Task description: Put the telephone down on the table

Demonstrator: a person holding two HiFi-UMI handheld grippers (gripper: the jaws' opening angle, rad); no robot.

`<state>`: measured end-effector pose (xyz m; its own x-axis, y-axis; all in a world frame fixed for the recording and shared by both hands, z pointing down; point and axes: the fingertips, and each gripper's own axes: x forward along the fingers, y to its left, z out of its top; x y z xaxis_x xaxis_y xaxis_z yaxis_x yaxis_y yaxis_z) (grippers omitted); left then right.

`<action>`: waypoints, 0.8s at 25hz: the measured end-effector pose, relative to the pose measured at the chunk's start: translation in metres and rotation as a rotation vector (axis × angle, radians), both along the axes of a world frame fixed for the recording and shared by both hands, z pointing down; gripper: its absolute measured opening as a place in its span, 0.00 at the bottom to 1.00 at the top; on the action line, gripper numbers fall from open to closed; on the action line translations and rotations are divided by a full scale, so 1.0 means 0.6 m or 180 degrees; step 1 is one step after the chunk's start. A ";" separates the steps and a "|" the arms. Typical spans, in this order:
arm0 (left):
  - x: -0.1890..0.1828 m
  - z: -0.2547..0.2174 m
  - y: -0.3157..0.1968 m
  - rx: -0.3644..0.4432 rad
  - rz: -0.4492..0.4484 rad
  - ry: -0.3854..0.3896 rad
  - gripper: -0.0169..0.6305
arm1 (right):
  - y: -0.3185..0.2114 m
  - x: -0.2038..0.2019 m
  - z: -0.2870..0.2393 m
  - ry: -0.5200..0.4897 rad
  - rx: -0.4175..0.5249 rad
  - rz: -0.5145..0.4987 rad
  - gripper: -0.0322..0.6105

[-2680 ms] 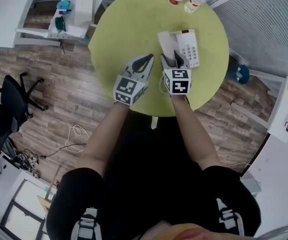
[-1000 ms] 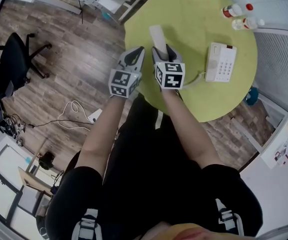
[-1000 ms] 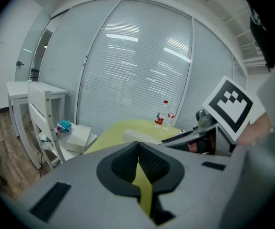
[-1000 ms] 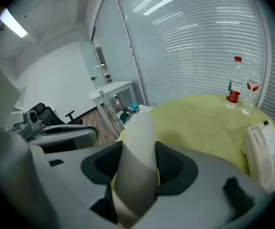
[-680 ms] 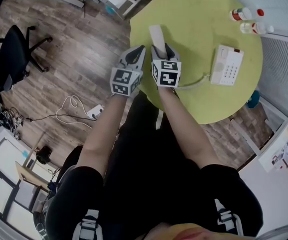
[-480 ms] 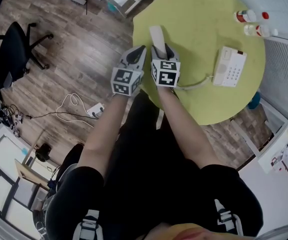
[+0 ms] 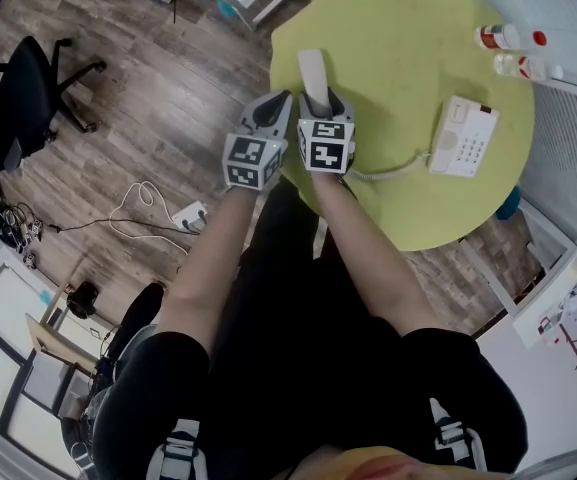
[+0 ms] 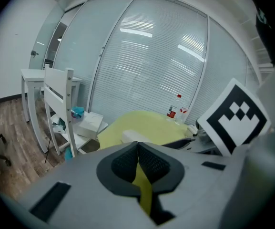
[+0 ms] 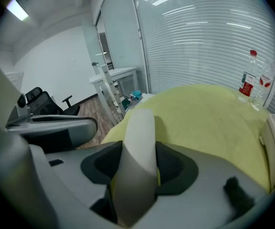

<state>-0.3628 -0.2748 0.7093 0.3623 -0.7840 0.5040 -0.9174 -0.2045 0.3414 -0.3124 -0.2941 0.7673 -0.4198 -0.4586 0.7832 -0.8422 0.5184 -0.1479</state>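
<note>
A white telephone handset sticks out forward from my right gripper, which is shut on it over the left part of the round yellow-green table. In the right gripper view the handset fills the gap between the pads, its tip low over the table. A curled cord runs from it to the white telephone base on the table's right side. My left gripper hangs just left of the right one at the table's edge, shut and empty.
Two small bottles stand at the table's far right. White furniture stands past the table's left edge. A black office chair and a loose cable are on the wooden floor. A blinds-covered glass wall curves behind the table.
Since the earliest frame the handset has left the base and travelled to the table's left part in my right gripper. Over the last second both grippers sank a little.
</note>
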 end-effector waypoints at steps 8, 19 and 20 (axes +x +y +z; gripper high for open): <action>-0.007 -0.022 0.011 0.0040 -0.0033 0.0000 0.05 | 0.004 -0.001 -0.020 0.0090 -0.0001 -0.0146 0.43; 0.019 -0.140 0.012 0.0352 -0.0025 -0.0004 0.05 | 0.009 0.033 -0.198 -0.0141 0.0495 -0.0528 0.43; 0.028 -0.159 0.014 0.0393 0.0000 -0.0006 0.05 | 0.014 0.043 -0.218 -0.0173 0.0534 -0.0554 0.43</action>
